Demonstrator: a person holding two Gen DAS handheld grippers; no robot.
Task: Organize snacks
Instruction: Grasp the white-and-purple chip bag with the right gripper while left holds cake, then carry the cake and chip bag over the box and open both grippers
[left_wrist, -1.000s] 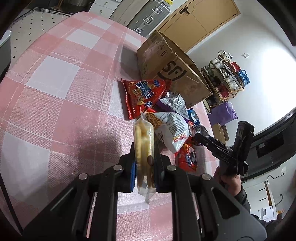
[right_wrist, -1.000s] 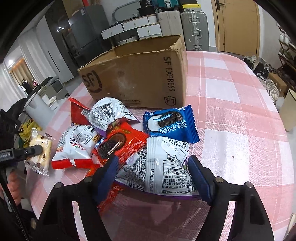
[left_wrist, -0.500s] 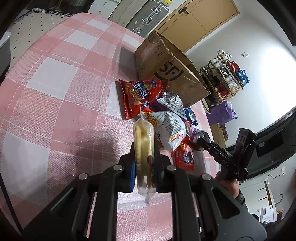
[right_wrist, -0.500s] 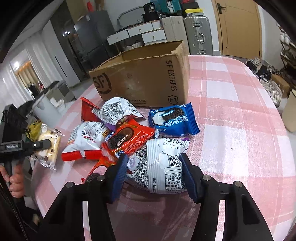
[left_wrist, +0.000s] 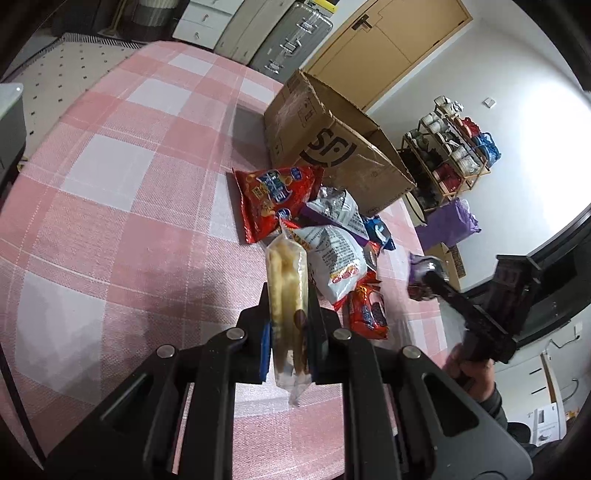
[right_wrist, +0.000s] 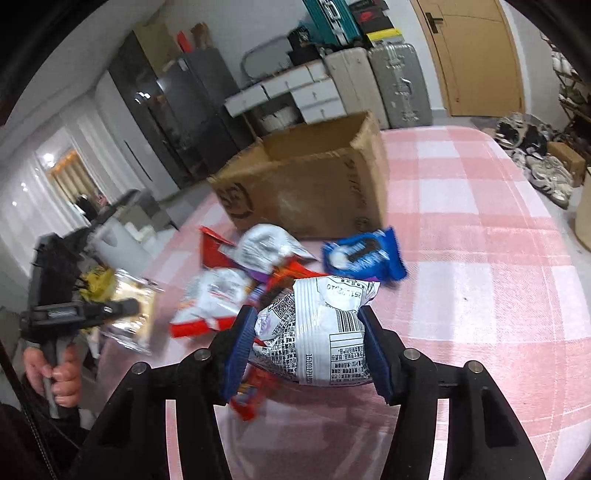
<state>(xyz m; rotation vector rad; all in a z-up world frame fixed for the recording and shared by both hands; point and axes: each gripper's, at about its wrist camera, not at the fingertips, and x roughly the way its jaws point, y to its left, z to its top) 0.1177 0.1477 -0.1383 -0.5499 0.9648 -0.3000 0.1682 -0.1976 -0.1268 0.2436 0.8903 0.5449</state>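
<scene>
Black left claw (left_wrist: 288, 328) clenched on biscuit pack (left_wrist: 286, 280), right claw (right_wrist: 310, 350) gripping white bag (right_wrist: 317, 332) aloft

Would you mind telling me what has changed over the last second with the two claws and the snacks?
The right claw closed from wide open onto the silver-white snack bag and lifted it off the pile, toward the cardboard box. The left claw stayed shut on the clear wafer packet, held in place. The blue cookie pack and the other snacks lie as before.

Only one mark reads clearly — "SF" on the cardboard box (left_wrist: 332, 147).
</scene>
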